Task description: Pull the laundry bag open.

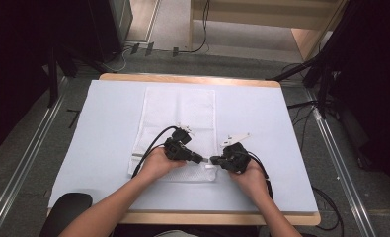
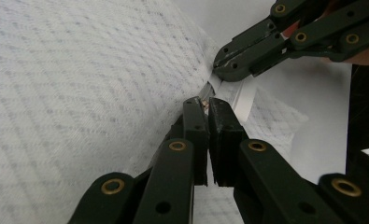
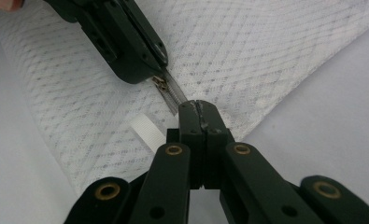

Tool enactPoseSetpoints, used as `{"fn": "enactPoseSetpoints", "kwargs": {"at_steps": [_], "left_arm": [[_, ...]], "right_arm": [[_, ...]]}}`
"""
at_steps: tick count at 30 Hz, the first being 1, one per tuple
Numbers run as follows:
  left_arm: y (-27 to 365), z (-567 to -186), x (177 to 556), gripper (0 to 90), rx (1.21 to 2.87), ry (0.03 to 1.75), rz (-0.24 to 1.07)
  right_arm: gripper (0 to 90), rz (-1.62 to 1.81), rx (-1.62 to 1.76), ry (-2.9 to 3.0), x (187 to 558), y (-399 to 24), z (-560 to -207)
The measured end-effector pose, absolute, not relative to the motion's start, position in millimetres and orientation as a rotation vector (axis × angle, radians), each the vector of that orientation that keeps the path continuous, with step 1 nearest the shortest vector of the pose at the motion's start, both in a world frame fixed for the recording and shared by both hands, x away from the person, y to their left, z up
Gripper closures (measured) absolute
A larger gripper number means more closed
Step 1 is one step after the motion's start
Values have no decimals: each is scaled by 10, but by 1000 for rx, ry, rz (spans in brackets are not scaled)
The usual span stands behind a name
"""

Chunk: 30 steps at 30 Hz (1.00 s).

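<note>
A white mesh bag [image 1: 180, 108] lies flat on the pale blue table cover [image 1: 108, 123], its zipper running along the near edge. My left gripper [image 1: 201, 159] is shut on the small brass zipper pull [image 3: 159, 84], which is pinched at its tips [image 2: 205, 103]. Facing it tip to tip, my right gripper [image 1: 213, 160] is shut on the zipper's end [image 3: 198, 108] at the bag's near right corner. In the left gripper view, the right gripper [image 2: 224, 63] clamps the bag's edge beside a white fabric tab [image 2: 243, 98]. That tab [image 3: 145, 130] sticks out under the zipper.
The wooden table edge [image 1: 217, 218] runs along the front. A black chair part [image 1: 69, 205] sits at the lower left. Cables and metal rails [image 1: 29, 158] lie on the floor around the table, and bare cover spreads left and right of the bag.
</note>
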<state>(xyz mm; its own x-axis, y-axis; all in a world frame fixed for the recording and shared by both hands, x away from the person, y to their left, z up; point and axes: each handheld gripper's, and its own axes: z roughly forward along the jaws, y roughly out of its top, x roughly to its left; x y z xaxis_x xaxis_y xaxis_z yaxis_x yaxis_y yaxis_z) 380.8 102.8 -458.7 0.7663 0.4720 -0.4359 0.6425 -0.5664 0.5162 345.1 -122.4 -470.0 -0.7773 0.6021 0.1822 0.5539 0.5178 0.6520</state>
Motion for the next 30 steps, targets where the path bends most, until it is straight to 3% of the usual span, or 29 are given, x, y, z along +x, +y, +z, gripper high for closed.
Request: {"fn": "enactPoseSetpoints", "kwargs": {"at_steps": [30], "left_arm": [[1763, -4400, 3772, 880, 2274, 909, -317]], "right_arm": [[900, 1139, 981, 2691, 3463, -1248, -4713]]}}
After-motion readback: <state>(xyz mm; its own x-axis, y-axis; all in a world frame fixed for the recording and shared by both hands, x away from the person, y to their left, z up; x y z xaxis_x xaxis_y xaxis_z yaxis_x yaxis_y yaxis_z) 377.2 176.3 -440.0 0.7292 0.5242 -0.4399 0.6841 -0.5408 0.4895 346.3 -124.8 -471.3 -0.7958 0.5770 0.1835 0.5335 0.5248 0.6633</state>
